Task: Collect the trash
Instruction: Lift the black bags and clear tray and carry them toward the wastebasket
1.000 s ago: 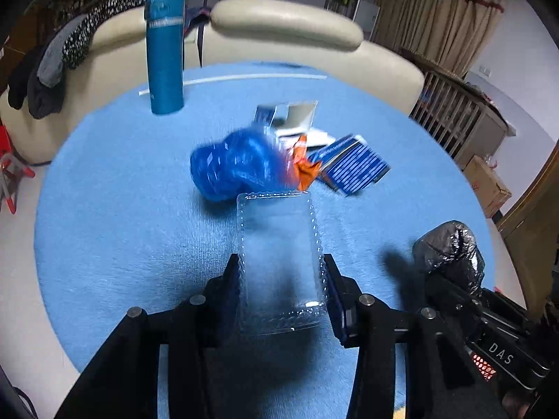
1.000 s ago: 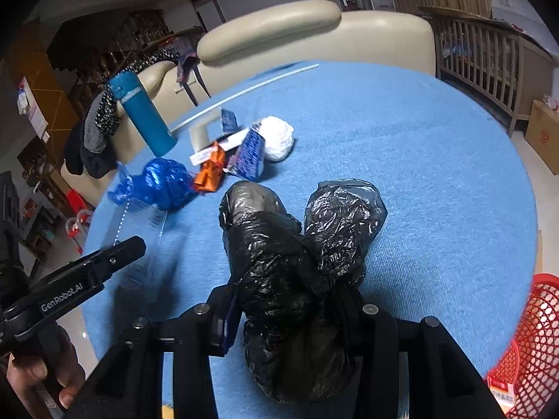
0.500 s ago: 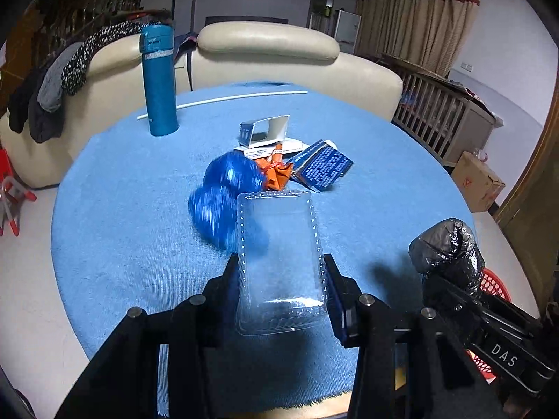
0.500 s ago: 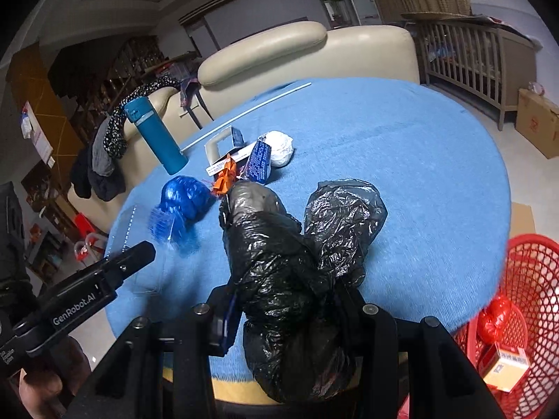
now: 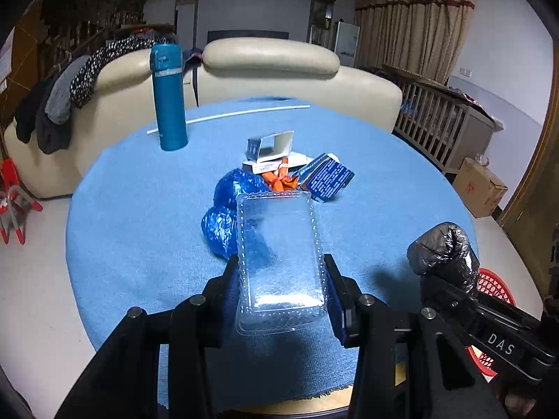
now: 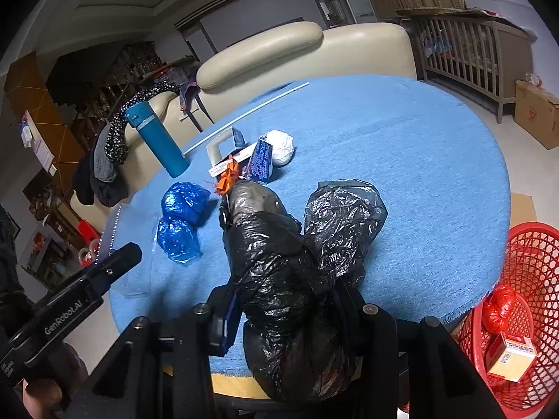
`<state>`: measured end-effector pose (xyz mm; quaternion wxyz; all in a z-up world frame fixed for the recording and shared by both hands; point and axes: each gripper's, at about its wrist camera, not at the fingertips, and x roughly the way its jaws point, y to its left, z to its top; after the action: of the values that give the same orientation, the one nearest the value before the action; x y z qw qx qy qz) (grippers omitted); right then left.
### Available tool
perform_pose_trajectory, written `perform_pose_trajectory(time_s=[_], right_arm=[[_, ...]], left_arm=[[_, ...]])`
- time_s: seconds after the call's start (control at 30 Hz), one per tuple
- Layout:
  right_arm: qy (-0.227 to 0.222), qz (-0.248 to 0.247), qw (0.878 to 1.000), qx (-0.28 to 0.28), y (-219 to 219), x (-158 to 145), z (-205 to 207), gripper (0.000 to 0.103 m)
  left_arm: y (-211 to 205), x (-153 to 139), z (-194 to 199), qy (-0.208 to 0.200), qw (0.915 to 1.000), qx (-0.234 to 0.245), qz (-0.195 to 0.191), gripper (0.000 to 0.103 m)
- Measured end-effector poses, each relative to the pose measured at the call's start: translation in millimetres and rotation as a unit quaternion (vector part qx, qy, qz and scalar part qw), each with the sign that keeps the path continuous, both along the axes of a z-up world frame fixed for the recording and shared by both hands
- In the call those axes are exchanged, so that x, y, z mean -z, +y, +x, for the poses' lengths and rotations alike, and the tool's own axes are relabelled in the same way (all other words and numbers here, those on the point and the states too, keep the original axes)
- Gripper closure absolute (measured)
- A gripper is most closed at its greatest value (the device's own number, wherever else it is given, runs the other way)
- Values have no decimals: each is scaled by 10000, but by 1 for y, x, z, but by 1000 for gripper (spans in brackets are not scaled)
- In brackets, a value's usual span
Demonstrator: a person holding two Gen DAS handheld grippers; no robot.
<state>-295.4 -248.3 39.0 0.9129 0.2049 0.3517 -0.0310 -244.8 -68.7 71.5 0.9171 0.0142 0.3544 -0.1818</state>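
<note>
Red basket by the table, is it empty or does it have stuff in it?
Not empty. The basket holds a crumpled red bag and a small box; nothing else shows inside.

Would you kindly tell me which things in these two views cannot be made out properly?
- Right tool, right wrist view: fingertips buried under the black trash bag.
- Red basket, both views: cut by the frame edge; its full contents are unseen.
- Print on the blue box, left wrist view: too small to read.
- Blue bag, left wrist view: partly behind the clear plastic tray.
</note>
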Motion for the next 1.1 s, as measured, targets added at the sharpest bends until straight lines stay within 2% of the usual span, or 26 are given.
perform_pose_trajectory(time_s=[0.1,0.27,0.4,0.7,0.9,1.1], right_arm=[[-35,8,10000,2,0,-1,-2,57],[-15,44,9999,113,-5,1,-5,57],[16,77,9998,165,-7,4,-6,57],[-23,203,9992,346,-22,11,-15,57],[120,350,9982,480,-33,25,-21,57],[36,251,9989,385,-23,16,-19,57]], left_arm=[[-1,3,1,114,9999,21,-29,57],[-2,-4,-3,-100,9999,71,-91,57],[-1,7,3,151,9998,31,-129,57],[-16,12,-1,91,9996,271,-50,57],[-21,18,-2,181,9993,326,-39,57],[-8,10,-4,64,9995,237,-186,57]])
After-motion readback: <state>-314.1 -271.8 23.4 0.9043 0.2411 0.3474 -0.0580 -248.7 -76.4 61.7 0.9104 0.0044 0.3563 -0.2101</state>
